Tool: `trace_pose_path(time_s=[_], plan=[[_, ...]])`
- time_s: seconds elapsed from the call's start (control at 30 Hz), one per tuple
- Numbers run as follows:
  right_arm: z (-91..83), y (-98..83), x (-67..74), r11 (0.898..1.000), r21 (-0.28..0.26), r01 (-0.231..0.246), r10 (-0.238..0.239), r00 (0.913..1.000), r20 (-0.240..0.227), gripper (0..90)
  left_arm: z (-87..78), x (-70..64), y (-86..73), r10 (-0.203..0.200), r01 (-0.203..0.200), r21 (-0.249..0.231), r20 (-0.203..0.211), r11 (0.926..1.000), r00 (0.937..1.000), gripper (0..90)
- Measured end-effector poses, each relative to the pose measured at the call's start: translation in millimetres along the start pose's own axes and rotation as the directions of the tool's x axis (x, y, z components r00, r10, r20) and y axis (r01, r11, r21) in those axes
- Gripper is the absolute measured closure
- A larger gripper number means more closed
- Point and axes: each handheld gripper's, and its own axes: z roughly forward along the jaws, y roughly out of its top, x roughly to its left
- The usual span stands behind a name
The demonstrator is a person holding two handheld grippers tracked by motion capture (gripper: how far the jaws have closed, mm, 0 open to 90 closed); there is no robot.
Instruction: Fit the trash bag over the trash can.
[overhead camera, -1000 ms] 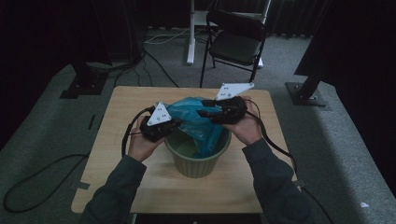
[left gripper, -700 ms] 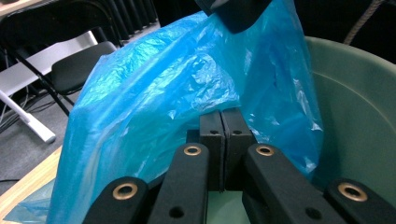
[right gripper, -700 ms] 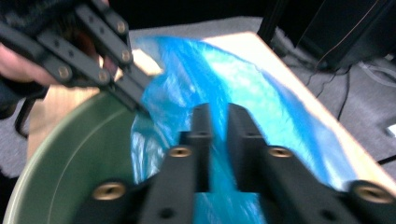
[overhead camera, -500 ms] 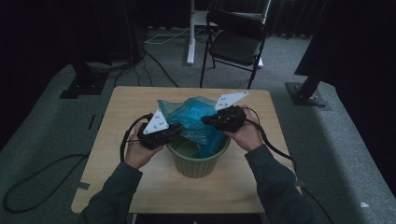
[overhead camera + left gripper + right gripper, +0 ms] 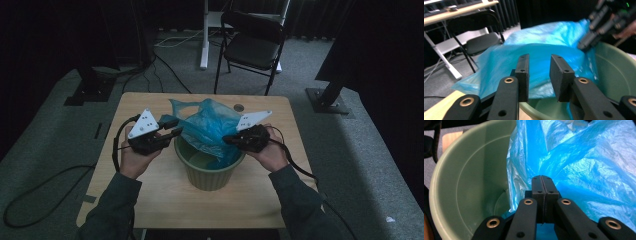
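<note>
**Claws work a blue bag at the green bucket**

Left claw [image 5: 539,77] stands with its jaws spread, a clear gap between the two black pads; they have just been opening, and nothing is pinched between them. In the left gripper view the blue plastic bag [image 5: 541,47] lies just beyond the pads, draped across the near rim of the green bucket [image 5: 616,67]. From the high view this claw [image 5: 170,131] sits at the bucket's left side, level with the rim and pointing toward the bag, held in the person's left hand [image 5: 132,155].

The right claw [image 5: 543,195] has its jaws pressed together, pads flush against each other. Blue film crowds all around their tips, and the pads appear to nip a fold of the bag [image 5: 584,165], though the film between them is too thin to make out with certainty. In the high view it [image 5: 231,140] is at the bucket's right rim, held in the right hand [image 5: 270,150]; the left gripper view shows it [image 5: 586,45] meeting the bag's far edge.

The bag [image 5: 210,125] rises in a crumpled heap from the bucket [image 5: 210,172], part of it hanging inside and part billowing up toward the far side. The bucket stands upright near the middle of the wooden tabletop [image 5: 165,200], its pale green inner wall [image 5: 469,182] bare on one side. A black folding chair [image 5: 252,45] stands on the floor beyond the tabletop.
</note>
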Motion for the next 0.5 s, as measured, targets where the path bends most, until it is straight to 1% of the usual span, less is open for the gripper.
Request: trace_pose_path(time_s=[0.1,0.23,0.3,0.43,0.47,0.5], plan=[[1.3,-0.1,1.7,1.0,0.007,0.01,-0.01,0.9999,0.007,89.8,-1.9,0.7,5.5,-0.004,0.004,-0.022,-0.011,0.9997,0.9999,66.7],[2.6,2.4,2.7,1.0,0.004,0.013,-0.013,0.9998,0.011,89.8,-6.4,0.8,12.1,0.005,-0.006,-0.048,-0.028,0.9988,0.9996,65.6],[2.3,3.1,2.1,1.0,0.003,0.012,-0.012,0.9998,0.016,89.8,-9.6,3.5,13.9,0.007,-0.008,-0.041,-0.038,0.9991,0.9992,65.6],[0.9,1.8,-0.6,1.0,-0.001,0.001,-0.001,0.9999,0.016,89.8,-16.6,12.2,12.6,-0.013,0.011,-0.03,-0.067,0.9995,0.9977,65.5],[0.8,1.1,-1.1,1.0,-0.002,-0.001,0.001,0.9999,0.014,89.8,-16.6,12.2,12.6,-0.013,0.011,-0.03,-0.067,0.9995,0.9977,65.5],[0.5,-0.1,-1.6,1.0,-0.001,-0.007,0.007,0.9999,0.012,89.8,-20.7,17.0,11.2,-0.021,0.019,-0.03,-0.082,0.9994,0.9964,65.5]])
